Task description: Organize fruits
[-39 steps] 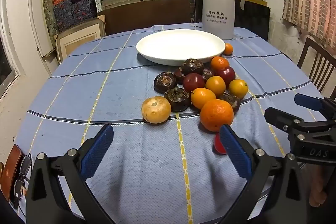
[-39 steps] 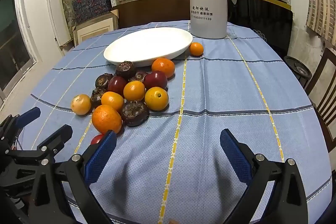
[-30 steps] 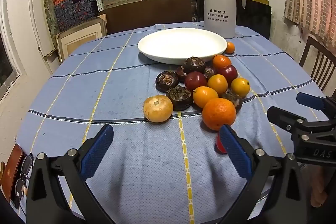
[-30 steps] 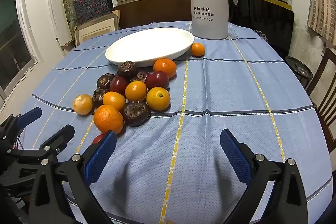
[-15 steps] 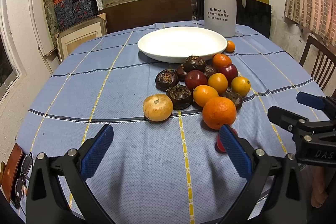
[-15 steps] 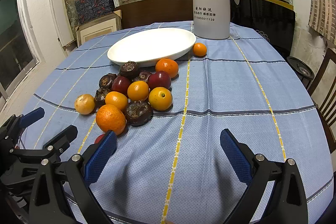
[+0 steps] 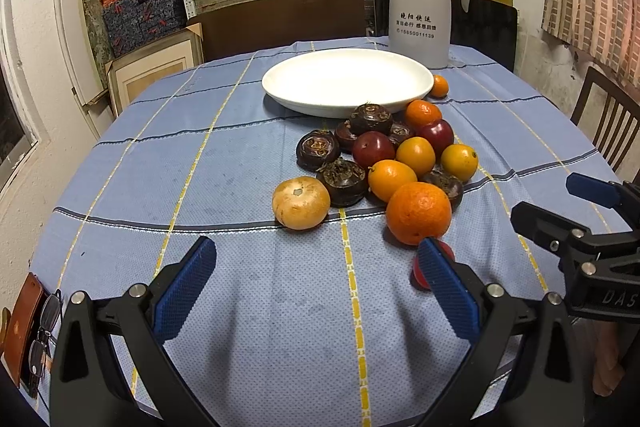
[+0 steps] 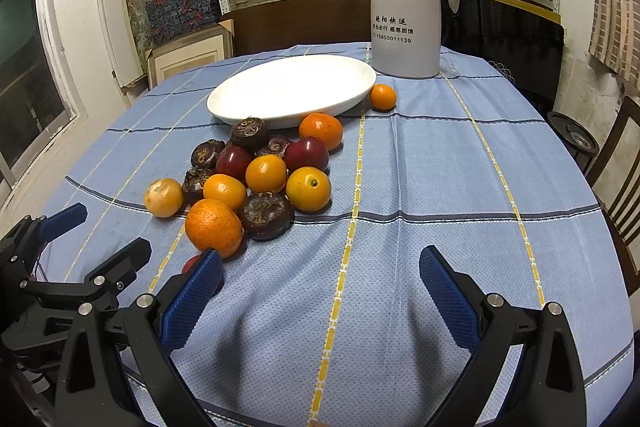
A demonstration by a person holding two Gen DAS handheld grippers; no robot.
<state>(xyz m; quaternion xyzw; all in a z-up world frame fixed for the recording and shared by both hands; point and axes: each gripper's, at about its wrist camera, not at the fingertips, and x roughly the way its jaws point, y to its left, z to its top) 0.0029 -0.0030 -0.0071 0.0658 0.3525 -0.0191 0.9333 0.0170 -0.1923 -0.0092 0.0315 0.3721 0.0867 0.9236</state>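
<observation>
1. Blue-padded, your left gripper (image 7: 320, 287) and right gripper (image 8: 320, 291) are spread wide, holding nothing ("DAS" legible on the right).
2. Fruit pile (image 7: 384, 163) sits ahead, touching the white plate (image 7: 312, 95).
3. Grey jug (image 8: 404, 7) behind reads "15850011139" (Chinese characters above).

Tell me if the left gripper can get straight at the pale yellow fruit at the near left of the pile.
Probably yes. The left gripper is open and holds nothing, and the pale yellow fruit sits at the pile's near left edge with only bare tablecloth between. A dark fruit touches its far right side.
</observation>
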